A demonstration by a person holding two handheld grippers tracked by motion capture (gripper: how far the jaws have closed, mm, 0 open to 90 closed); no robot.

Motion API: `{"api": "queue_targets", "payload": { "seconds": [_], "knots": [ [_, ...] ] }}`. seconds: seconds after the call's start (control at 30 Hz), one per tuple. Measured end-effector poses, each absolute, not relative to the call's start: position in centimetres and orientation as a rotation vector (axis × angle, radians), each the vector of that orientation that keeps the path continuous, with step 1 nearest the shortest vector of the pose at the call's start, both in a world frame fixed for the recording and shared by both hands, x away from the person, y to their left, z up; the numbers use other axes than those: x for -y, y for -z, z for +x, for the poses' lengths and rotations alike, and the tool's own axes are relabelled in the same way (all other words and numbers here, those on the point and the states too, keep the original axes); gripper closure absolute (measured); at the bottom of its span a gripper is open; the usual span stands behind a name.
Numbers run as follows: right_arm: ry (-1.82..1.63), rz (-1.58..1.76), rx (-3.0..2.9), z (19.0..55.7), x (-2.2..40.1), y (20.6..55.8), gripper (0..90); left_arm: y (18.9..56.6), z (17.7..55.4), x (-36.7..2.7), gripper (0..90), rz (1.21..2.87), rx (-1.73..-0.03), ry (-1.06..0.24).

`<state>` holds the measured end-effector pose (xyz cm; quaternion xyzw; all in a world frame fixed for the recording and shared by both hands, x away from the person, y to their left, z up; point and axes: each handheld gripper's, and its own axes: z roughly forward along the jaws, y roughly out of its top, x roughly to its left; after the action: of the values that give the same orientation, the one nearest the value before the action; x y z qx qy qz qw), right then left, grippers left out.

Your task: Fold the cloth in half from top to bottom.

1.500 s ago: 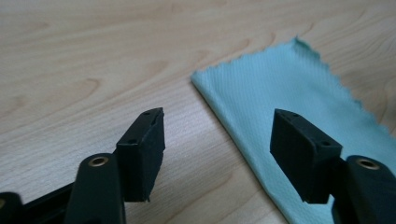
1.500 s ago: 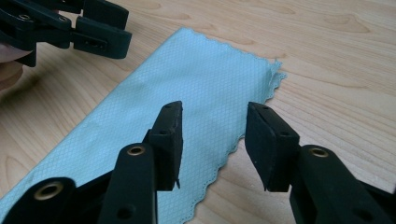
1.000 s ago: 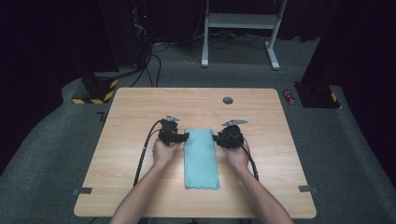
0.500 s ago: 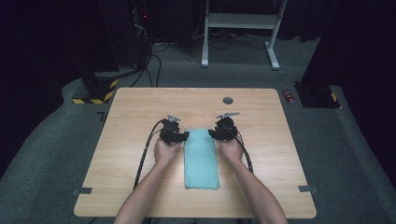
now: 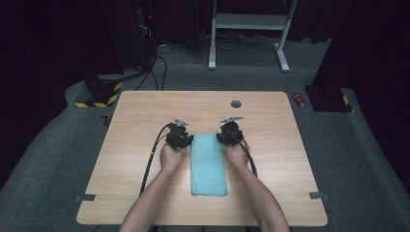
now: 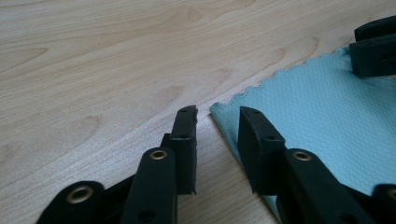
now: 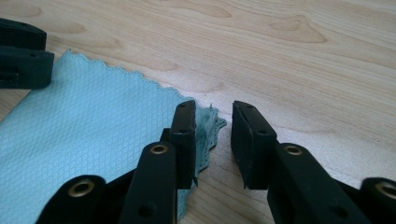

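The teal microfibre cloth (image 5: 208, 163) lies flat and folded into a long strip near the middle of the surface (image 5: 145, 111), its long sides running from the near edge toward the far edge, its scalloped hem showing at both short ends. Each far corner has a tool at it.

The left tool (image 6: 217, 122) straddles the cloth's far left corner: its jaws have just been closing and now stand at a narrow gap, one jaw on bare wood, the other over the fabric, and the corner's tip sits in the gap with no pad visibly pressing on it. The right tool (image 7: 211, 121) is in the same state at the far right corner, jaws narrowed after closing, the corner slightly rumpled and lifted against the inner jaw but not pinched from both sides.

The main risk, as I judge it, is a shallow bite. Only the very tip of each corner lies between the pads, so closing from here could catch just the hem, or only the top layer of the fold, and the cloth would slip free or fall open when lifted. The right corner's bunching could push the fabric out ahead of the closing jaw. The lower jaws ride close to the wood; pressing down could jam them against the surface instead of sliding under. If one side grips before the other, the strip would skew across the surface.
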<state>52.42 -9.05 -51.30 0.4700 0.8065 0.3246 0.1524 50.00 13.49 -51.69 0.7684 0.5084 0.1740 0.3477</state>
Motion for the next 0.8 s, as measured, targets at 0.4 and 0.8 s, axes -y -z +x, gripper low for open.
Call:
{"api": "queue_targets", "payload": {
  "seconds": [0.4,0.8],
  "knots": [
    [-0.932,1.261,-2.382,52.4,8.8,51.3,88.4,51.9,50.3,-14.2,89.9,1.97,-1.306,-0.393],
    [-0.988,1.272,-2.398,52.4,9.3,51.3,89.4,52.1,50.7,-15.4,90.0,1.919,-1.319,-0.302]
  ]
}}
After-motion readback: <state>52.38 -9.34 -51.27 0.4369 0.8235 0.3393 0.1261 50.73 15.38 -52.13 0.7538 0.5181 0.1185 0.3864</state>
